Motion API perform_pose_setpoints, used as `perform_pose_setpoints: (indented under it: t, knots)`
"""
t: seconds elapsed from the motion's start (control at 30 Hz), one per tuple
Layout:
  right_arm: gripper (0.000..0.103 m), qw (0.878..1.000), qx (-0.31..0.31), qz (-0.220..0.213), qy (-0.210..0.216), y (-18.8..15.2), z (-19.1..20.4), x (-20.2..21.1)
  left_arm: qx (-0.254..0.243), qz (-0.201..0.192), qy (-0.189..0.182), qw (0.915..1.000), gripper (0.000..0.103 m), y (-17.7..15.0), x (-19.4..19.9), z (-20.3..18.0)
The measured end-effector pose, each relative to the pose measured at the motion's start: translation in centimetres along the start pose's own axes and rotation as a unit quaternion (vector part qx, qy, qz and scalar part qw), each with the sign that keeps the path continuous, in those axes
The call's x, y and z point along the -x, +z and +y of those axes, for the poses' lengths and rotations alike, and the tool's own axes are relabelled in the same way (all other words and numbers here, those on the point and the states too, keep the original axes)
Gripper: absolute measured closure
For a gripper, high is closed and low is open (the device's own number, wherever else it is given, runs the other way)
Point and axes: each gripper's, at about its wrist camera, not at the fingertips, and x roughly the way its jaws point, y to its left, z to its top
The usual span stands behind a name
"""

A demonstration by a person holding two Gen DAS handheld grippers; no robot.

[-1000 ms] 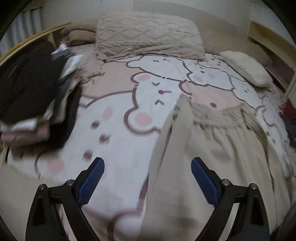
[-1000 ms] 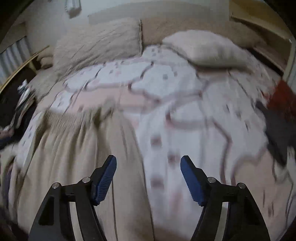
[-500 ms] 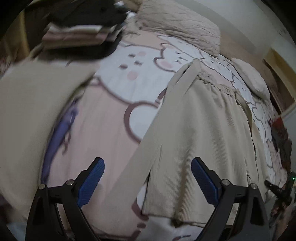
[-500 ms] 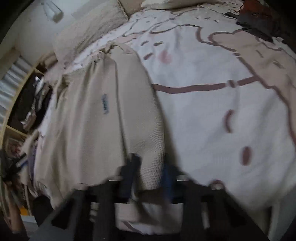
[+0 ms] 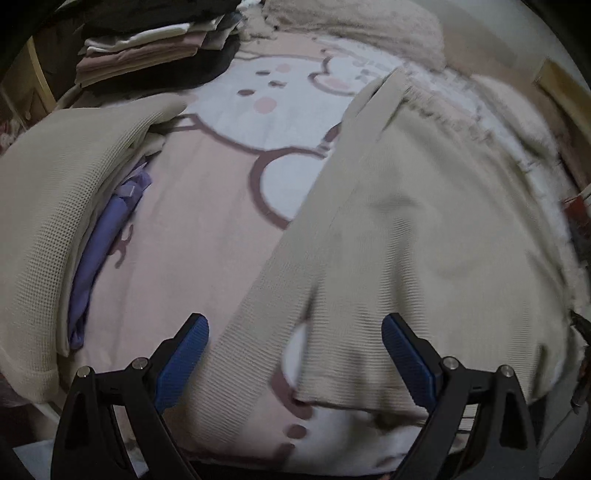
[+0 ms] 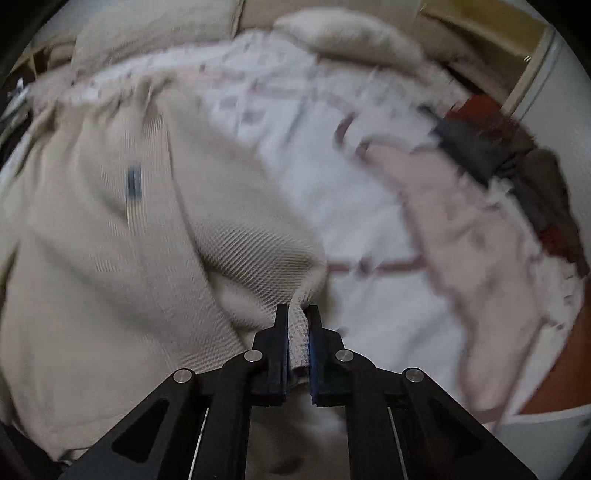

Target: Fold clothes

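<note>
pinching the hem of the beige waffle garment (image 6: 110,240) in the right claw (image 6: 297,332)
left claw (image 5: 295,354) gapes wide above its lower edge; the garment lies at centre frame on the bed (image 5: 207,221).

Bedspread (image 5: 207,229): pink and white, cartoon bear faces outlined in brown; covers the bed. Quilted beige pillow (image 5: 354,22): at the head of the bed. Fluffy cream pillow (image 6: 347,37): beside it, toward the right. Wooden bed frame (image 6: 491,22): yellowish, along the far right edge. All partly blurred in the right wrist view.
</note>
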Motion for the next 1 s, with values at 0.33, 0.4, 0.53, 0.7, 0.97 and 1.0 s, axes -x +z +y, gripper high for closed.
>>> perform_pose_setpoints:
  t: [0.33, 0.4, 0.53, 0.7, 0.97, 1.0]
  knots:
    - [0.094, 0.998, -0.052, -0.019, 0.025, -0.8, -0.9, 0.2, -0.029, 0.029, 0.012, 0.9991, 0.071, -0.3, -2.6, -0.6]
    - [0.094, 0.998, -0.059, -0.019, 0.03, -0.6, -1.1, 0.1, -0.021, 0.032, -0.027, 0.9989, 0.094, -0.4, -2.0, -0.7]
    - [0.094, 0.997, -0.07, -0.018, 0.036, -0.4, -1.2, -0.1, -0.044, 0.004, 0.021, 0.9988, 0.094, 0.2, -0.4, -0.3]
    - [0.094, 0.996, -0.074, -0.008, 0.057, -0.1, -1.7, 0.4, -0.058, -0.028, 0.112, 0.9916, 0.093, 2.7, 1.0, 2.3]
    - [0.064, 0.993, -0.096, -0.038, 0.06, -0.7, -2.6, 2.7, -0.116, 0.006, 0.178, 0.9771, 0.073, 2.8, -1.7, 0.9]
    - [0.03, 0.993, -0.083, -0.046, 0.069, -1.1, -1.9, 3.6, -0.108, -0.001, 0.179, 0.9778, 0.068, 2.8, -1.2, 1.0]
